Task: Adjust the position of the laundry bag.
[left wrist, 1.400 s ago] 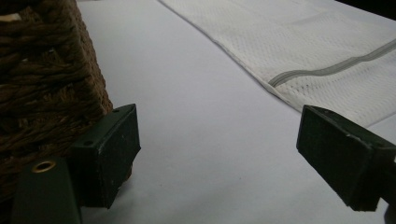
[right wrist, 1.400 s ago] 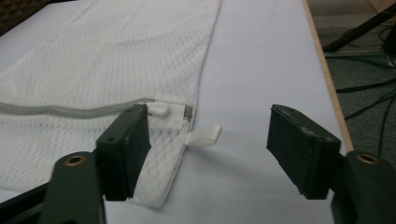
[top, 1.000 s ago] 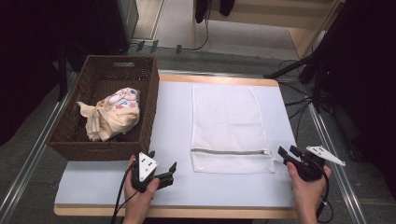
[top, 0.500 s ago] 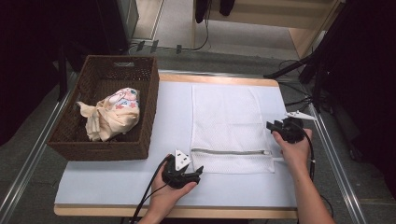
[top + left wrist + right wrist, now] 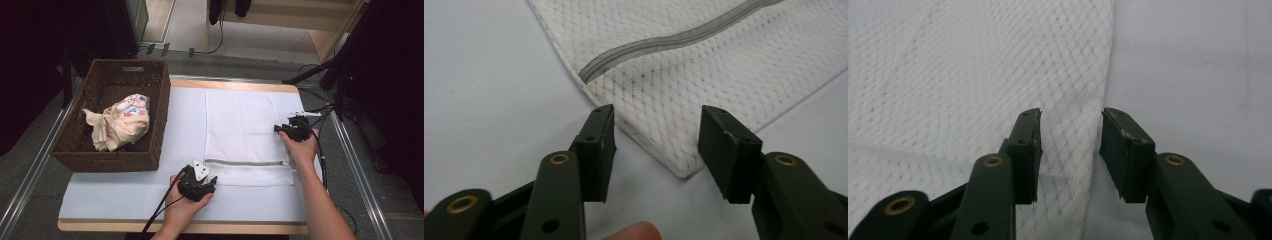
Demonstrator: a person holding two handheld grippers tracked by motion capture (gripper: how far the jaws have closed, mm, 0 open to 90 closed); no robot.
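High view, lower centre: the left claw (image 5: 212,181) sits at the near left corner of the white mesh bag (image 5: 245,130), jaws spread around the corner after closing in. Farther, at right, the right claw (image 5: 278,129) straddles the bag's right edge, not pinching. Upper left stands a basket (image 5: 150,120).

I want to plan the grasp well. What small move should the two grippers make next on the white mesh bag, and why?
Probably close both. The left gripper has been closing, its open jaws astride the mesh bag corner; the right gripper straddles the bag's side edge. Neither pinches fabric yet.
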